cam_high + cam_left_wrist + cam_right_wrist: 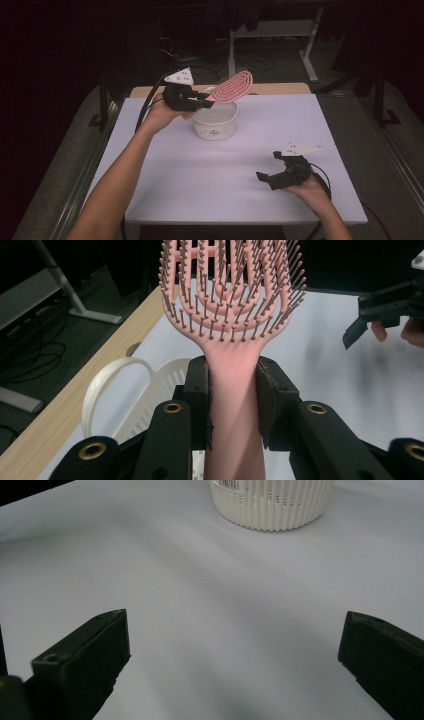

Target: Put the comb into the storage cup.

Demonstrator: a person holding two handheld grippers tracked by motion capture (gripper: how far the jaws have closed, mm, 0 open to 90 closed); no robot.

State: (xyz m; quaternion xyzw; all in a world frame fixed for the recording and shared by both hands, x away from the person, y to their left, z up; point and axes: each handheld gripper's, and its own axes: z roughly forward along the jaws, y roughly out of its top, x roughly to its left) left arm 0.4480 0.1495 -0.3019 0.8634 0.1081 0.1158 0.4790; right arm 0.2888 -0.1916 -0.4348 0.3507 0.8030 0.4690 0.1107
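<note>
A pink vented hairbrush (234, 86) (231, 295) hangs in the air just above a white round basket (215, 121) (150, 390) (272, 502) at the back middle of the table. My left gripper (206, 100) (233, 400) is shut on the brush's handle, with the bristled head pointing away and up to the right. My right gripper (267, 167) (235, 650) rests low near the table's front right, open with nothing between its jaws, and it faces the basket. The right gripper also appears far off in the left gripper view (387, 310).
The white table top (215, 170) stretches between the basket and the right gripper. A wooden strip (280, 88) runs along the table's far edge. Desk legs and cables (240, 55) stand on the dark floor behind.
</note>
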